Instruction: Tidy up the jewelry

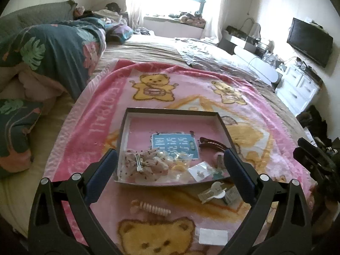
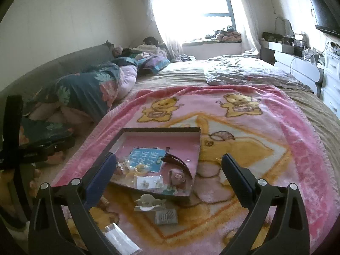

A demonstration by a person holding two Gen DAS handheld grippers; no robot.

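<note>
Jewelry pieces lie in a shallow box (image 1: 223, 127) on the pink bear blanket (image 1: 102, 97); the left claw (image 1: 170, 165) hangs released, empty, above its near edge. A spiral hair tie (image 1: 150, 208) rests outside. From the right, the right claw (image 2: 167, 174) gapes empty over the box (image 2: 161, 130), a pale hair clip (image 2: 148, 201) just beside it.

- Bright, overexposed window (image 2: 197, 2) with sheer white curtains (image 2: 163, 21)
- Plain cream walls (image 2: 63, 21)
- Wide tan-sheeted bed (image 1: 148, 48)
- Black wall-mounted television (image 1: 309, 41)
- White drawer cabinet (image 1: 297, 85)
</note>
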